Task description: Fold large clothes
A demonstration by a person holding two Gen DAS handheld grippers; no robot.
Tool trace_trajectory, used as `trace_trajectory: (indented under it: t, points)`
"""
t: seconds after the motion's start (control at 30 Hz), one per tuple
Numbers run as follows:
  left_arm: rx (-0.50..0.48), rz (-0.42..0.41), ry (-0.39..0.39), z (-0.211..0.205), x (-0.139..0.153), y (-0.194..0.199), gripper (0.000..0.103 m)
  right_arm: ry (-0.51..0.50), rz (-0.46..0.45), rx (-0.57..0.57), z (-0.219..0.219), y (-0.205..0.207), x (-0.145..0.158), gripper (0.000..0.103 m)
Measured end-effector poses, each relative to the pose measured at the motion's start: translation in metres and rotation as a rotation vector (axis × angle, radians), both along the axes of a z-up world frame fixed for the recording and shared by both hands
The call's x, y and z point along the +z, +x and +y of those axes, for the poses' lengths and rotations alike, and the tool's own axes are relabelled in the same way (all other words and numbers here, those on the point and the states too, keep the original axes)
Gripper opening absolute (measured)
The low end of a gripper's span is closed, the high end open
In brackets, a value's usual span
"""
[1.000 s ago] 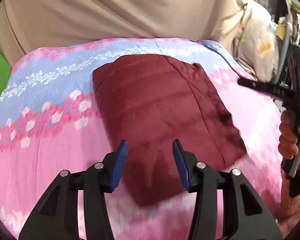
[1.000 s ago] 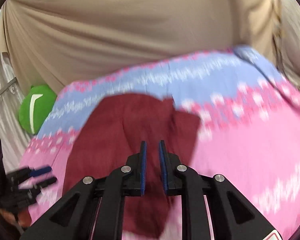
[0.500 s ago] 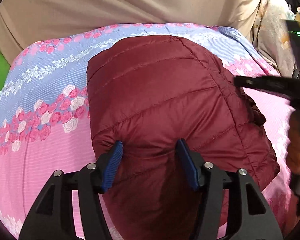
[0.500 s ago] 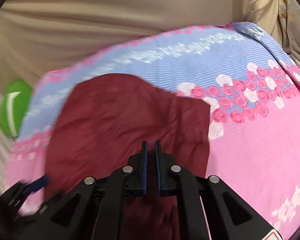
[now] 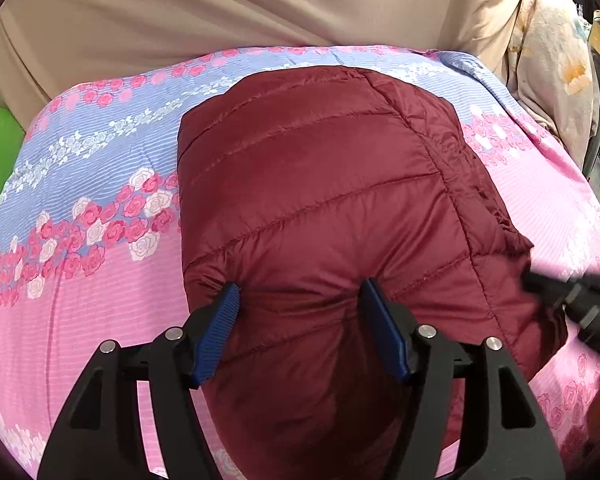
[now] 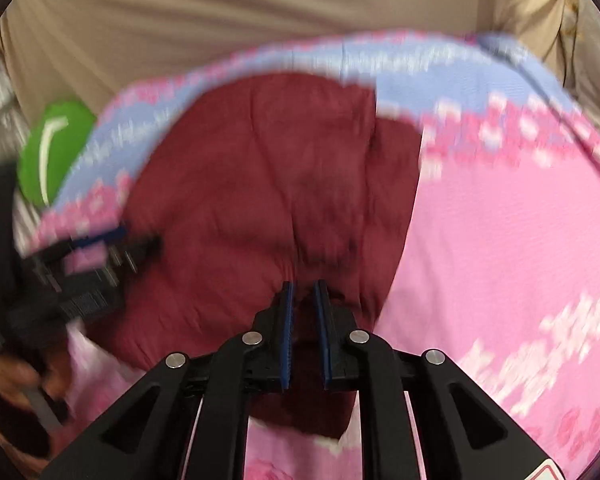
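Observation:
A maroon quilted jacket [image 5: 320, 200] lies folded on a pink and blue floral bedspread [image 5: 80, 320]. My left gripper [image 5: 298, 284] sits low on the jacket's near end. Its jaws are wide and still opening, and puffy fabric bulges between the blue pads. My right gripper [image 6: 303, 283] hovers at the jacket's [image 6: 260, 200] near right part. Its jaws are a narrow slit apart and opening, and the blur hides any pinched fabric. Each gripper shows in the other's view, the right gripper [image 5: 572, 296] at the jacket's right edge and the left gripper [image 6: 100, 252] at its left.
A beige curtain [image 5: 260, 0] hangs behind the bed. A green cushion [image 6: 56, 148] lies off the bed's far left corner. A pale floral cloth [image 5: 560, 72] hangs at the far right. A person's hand [image 6: 16, 376] holds the left gripper's handle.
My left gripper came down close onto the jacket and its jaws spread wider. My right gripper dropped toward the jacket's right side; its jaws narrowed, then parted a little.

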State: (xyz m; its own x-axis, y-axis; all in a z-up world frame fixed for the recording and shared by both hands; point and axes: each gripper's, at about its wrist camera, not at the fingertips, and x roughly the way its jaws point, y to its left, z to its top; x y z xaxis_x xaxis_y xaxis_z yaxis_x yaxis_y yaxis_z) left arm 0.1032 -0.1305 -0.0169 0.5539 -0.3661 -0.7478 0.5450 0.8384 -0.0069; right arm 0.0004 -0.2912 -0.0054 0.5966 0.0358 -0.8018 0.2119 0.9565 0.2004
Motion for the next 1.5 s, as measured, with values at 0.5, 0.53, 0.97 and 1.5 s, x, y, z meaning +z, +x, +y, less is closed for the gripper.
trace_trajectory:
  t: [0.5, 0.53, 0.97, 1.5]
  points:
    - [0.147, 0.242, -0.291, 0.071, -0.005, 0.031, 0.098, 0.276, -0.034, -0.144, -0.062, -0.011, -0.016, 0.065]
    - [0.147, 0.282, -0.313, 0.074, -0.011, 0.037, 0.098, 0.331, -0.015, -0.130, -0.066, -0.006, -0.025, 0.065]
    - [-0.064, 0.449, -0.421, 0.031, -0.042, 0.072, 0.096, 0.545, 0.011, -0.009, -0.072, 0.058, -0.055, 0.067]
    - [-0.311, -0.013, -0.501, 0.019, 0.110, 0.002, 0.045, 0.190, -0.367, 0.044, -0.051, -0.010, 0.109, 0.019]
